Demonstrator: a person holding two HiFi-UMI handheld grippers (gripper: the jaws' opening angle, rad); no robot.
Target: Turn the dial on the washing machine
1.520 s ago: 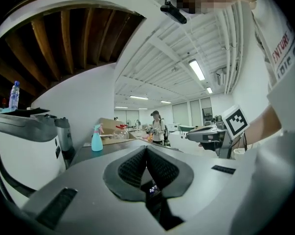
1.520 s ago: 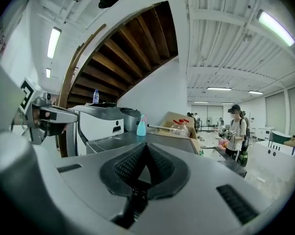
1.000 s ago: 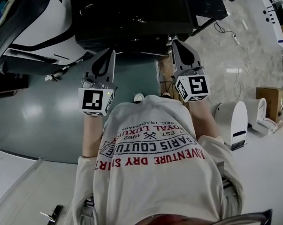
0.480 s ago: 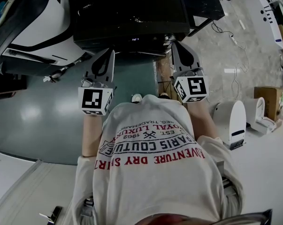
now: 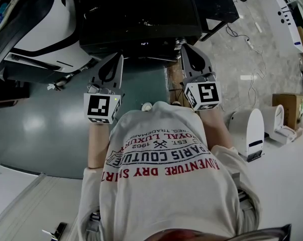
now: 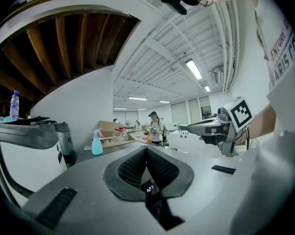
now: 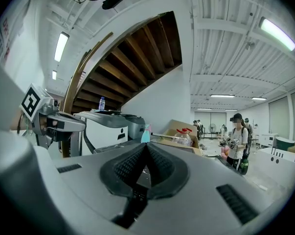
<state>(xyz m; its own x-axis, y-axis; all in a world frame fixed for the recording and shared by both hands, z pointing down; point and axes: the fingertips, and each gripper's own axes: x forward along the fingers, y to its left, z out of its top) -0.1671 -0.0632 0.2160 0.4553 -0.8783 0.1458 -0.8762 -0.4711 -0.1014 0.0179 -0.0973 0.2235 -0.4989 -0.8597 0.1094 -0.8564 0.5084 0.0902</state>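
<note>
In the head view a black machine [image 5: 141, 14] with a small lit display on its front edge stands just ahead of both grippers. No dial shows in any view. My left gripper [image 5: 116, 57] points at the machine's front, shut and empty. My right gripper [image 5: 183, 46] is held a little further forward, near the machine's right front corner, also shut with nothing in it. In the left gripper view the jaws [image 6: 146, 149] meet, with the right gripper [image 6: 220, 129] visible beside them. The right gripper view shows closed jaws [image 7: 146, 147] and the left gripper [image 7: 54, 122] at the left.
A white and black machine [image 5: 45, 29] stands at the left on a grey-green floor. White devices [image 5: 251, 129], a cardboard box [image 5: 287, 109] and cables lie to the right. Ahead of the grippers are a blue spray bottle [image 6: 97, 143] and a standing person [image 6: 154, 127].
My right gripper has shifted slightly to the left, towards the black machine's corner. The left gripper has stayed where it was, and both remain shut.
</note>
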